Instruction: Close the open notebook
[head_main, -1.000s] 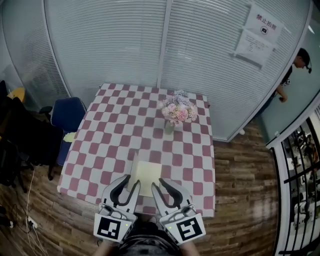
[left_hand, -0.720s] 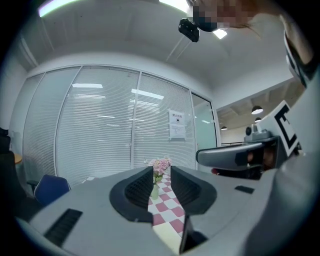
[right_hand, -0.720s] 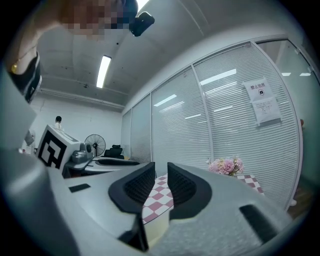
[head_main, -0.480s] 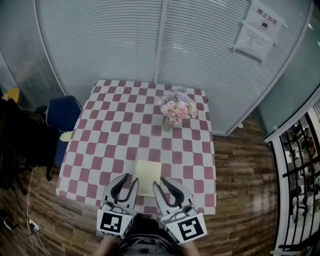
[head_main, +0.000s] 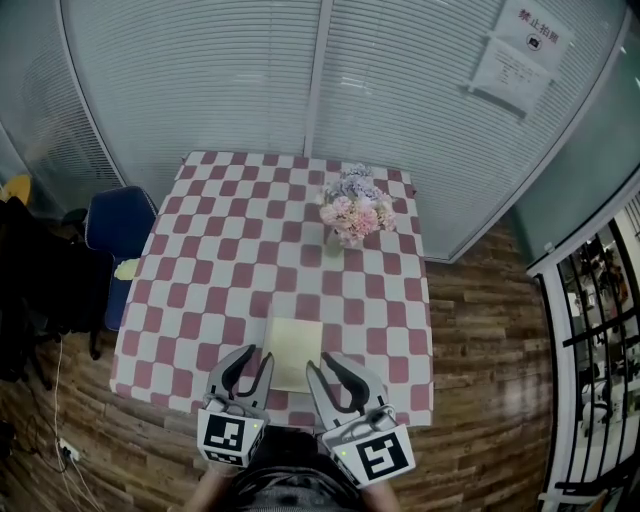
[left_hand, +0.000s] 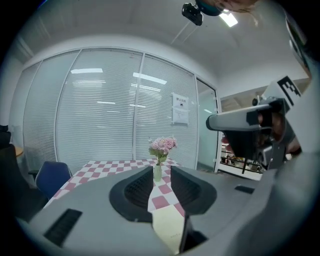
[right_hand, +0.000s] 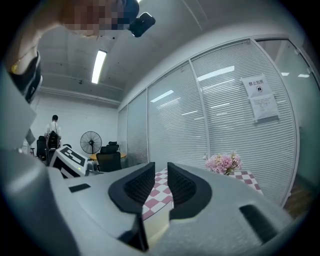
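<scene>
The notebook (head_main: 293, 352) lies on the checkered table (head_main: 220, 260) near its front edge, showing a pale yellow face; I cannot tell whether a cover stands open. My left gripper (head_main: 254, 358) hovers at the notebook's near left corner, open and empty. Just right of it, my right gripper (head_main: 328, 363) is at the near right corner, also open and empty. In the left gripper view the notebook (left_hand: 167, 227) shows low through the gap of the gripper (left_hand: 161, 172). The right gripper view shows the notebook (right_hand: 155, 225) below the gripper (right_hand: 161, 170).
A vase of pink flowers (head_main: 352, 215) stands at the table's far right. A blue chair (head_main: 118, 222) sits at the table's left side. Glass walls with blinds (head_main: 250, 80) close the room behind. Wooden floor surrounds the table.
Both grippers sit slightly lower in the head view, the left one having sunk more. The person behind the glass at right has left the view.
</scene>
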